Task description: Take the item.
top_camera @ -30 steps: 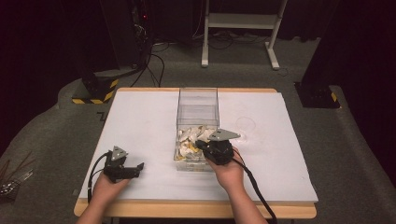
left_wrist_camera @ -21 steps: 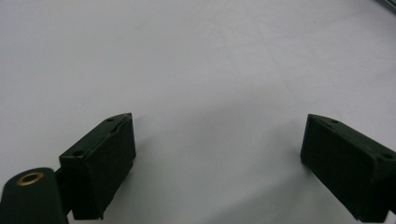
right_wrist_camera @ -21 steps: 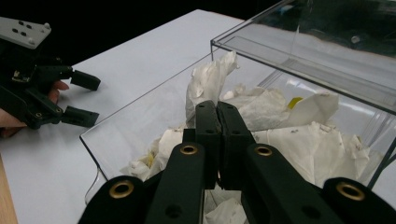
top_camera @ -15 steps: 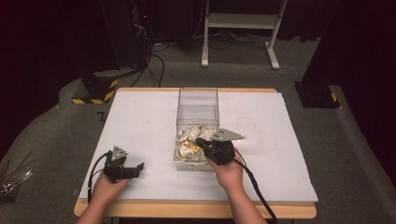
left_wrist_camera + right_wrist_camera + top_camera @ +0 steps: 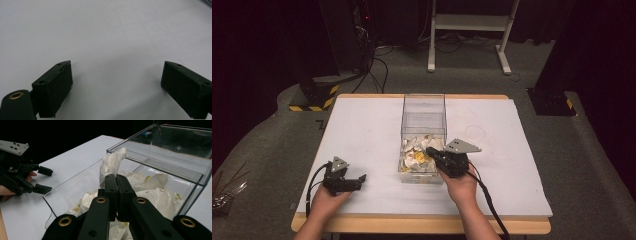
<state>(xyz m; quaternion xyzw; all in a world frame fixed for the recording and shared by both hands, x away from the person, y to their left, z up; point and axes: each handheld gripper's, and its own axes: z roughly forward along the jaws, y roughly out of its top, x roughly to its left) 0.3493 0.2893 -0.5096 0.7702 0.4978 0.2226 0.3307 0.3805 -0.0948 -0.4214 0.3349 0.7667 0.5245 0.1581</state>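
Clear box (image 5: 423,107) runs lengthwise away from the person.

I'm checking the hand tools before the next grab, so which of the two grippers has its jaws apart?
The left gripper, resting on the white table away from the clear box: its jaws stand wide apart. The right gripper, over the crumpled papers, is shut.

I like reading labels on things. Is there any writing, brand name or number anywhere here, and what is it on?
No text can be read.
Dark mark on the floor at the table's far left corner: too blurred to read.
Yellow patches on the papers in the clear box: no legible print.
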